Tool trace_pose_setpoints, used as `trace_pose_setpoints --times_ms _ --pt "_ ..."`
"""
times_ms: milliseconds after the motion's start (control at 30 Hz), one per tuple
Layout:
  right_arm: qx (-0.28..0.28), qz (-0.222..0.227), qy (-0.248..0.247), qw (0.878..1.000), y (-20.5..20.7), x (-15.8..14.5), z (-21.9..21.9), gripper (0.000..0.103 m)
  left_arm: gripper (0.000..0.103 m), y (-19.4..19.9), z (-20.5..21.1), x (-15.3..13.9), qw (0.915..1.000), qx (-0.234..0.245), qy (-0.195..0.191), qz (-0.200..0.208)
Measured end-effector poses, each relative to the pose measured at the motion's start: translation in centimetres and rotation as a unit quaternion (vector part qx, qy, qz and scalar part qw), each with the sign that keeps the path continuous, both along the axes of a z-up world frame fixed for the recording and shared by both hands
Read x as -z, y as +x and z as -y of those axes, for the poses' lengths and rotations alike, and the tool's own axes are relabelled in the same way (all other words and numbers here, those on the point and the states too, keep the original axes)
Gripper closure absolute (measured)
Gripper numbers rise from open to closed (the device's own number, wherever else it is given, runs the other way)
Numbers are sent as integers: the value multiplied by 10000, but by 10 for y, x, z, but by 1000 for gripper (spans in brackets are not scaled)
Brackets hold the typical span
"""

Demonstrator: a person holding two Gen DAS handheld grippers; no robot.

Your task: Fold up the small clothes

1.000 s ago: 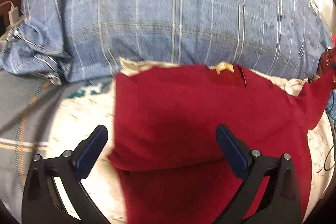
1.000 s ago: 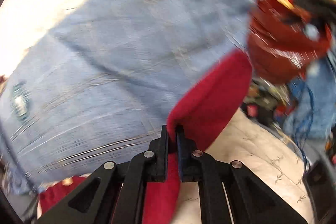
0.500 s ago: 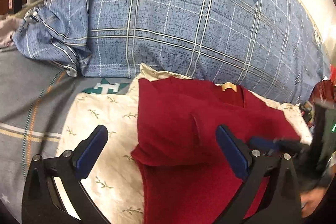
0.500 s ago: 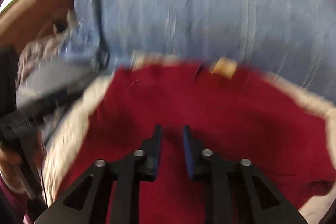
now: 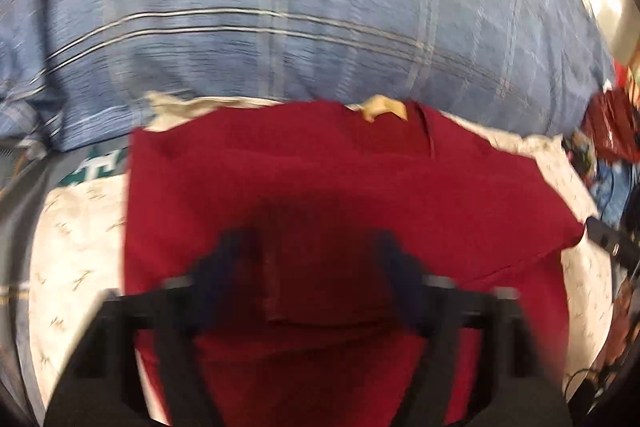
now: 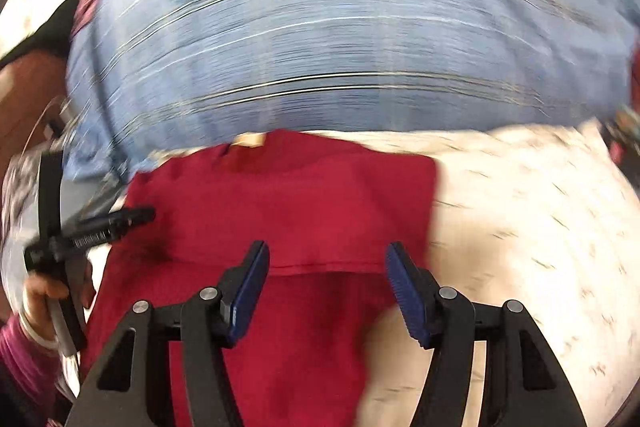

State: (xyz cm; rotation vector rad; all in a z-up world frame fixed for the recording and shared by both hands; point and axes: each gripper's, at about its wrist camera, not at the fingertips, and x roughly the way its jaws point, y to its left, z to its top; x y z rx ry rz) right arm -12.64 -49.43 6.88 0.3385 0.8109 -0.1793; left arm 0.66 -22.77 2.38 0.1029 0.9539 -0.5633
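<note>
The red shirt (image 6: 280,203) lies on the white sheet (image 6: 520,227) by the blue pillow (image 6: 360,47). The right gripper (image 6: 326,279) has just been opening, empty; the left gripper (image 5: 312,263) has been closing (blurred, grip unclear)

Shirt (image 5: 320,179) lies on sheet (image 5: 80,227) before my two claws, collar tag (image 5: 384,107) at far edge; pillow (image 5: 300,7) behind it, touching far edge of sheet; sheet bare left of shirt in left view, right of shirt in right view; clutter (image 5: 608,147) far right
</note>
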Motion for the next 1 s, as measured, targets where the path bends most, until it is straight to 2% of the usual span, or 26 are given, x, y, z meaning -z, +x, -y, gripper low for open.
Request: trace_pose_setpoints --times_ms 33,67,167,267,400,467,500,533,567,600,633,700,767,800,833,900,933,967,1000 --pt "225 -35 -61 9997 -1 0 12 41 91 0 5 0 9999 32 93 -35" --pt "419 -54 -103 9991 0 -1 23 41 93 1 7 -5 10000 64 59 -31" --pt "675 -71 135 9976 5 1 51 39 93 0 -3 -29 9996 111 -205 172" --pt "692 -149 543 9960 23 14 64 36 93 2 -25 -50 9984 -65 -401 393" --pt "635 -420 1092 9911 57 40 67 35 93 5 -43 -42 9989 -221 -279 314" --pt "515 -540 1140 9907 71 50 60 35 93 6 -43 -29 9994 -257 -156 194" --pt "407 -547 1016 9925 80 51 54 44 93 7 -42 -22 9994 -298 -100 140" --pt "348 -507 858 9944 83 49 50 80 93 6 -44 -18 9994 -325 -79 101" --pt "330 -470 476 9972 86 42 44 95 93 8 -45 -14 9993 -361 -82 72" --pt "397 -419 35 9983 88 34 37 94 92 10 -48 -11 9990 -419 -113 53" --pt "426 -413 -179 9981 88 31 35 94 92 11 -49 -8 9988 -472 -124 46" --pt "406 -651 -516 9957 94 35 30 94 88 14 -49 -1 9984 -556 -64 14" --pt "490 -784 -697 9933 92 37 29 90 88 13 -49 3 9985 -545 28 18" --pt "613 -756 -749 9924 86 33 31 81 86 11 -50 3 9985 -540 47 43" --pt "723 -711 -772 9918 81 28 32 76 84 9 -51 1 9985 -540 71 88" --pt "793 -496 -642 9935 62 13 32 76 64 4 -53 -3 9982 -553 102 197" --pt "644 -397 -511 9958 55 7 28 76 58 1 -54 -6 9979 -576 80 282" --pt "358 -315 -395 9981 48 3 18 76 46 -1 -56 -9 9975 -606 52 359" --pt "134 -341 -390 9986 47 3 9 76 42 -3 -56 -12 9969 -649 6 455"
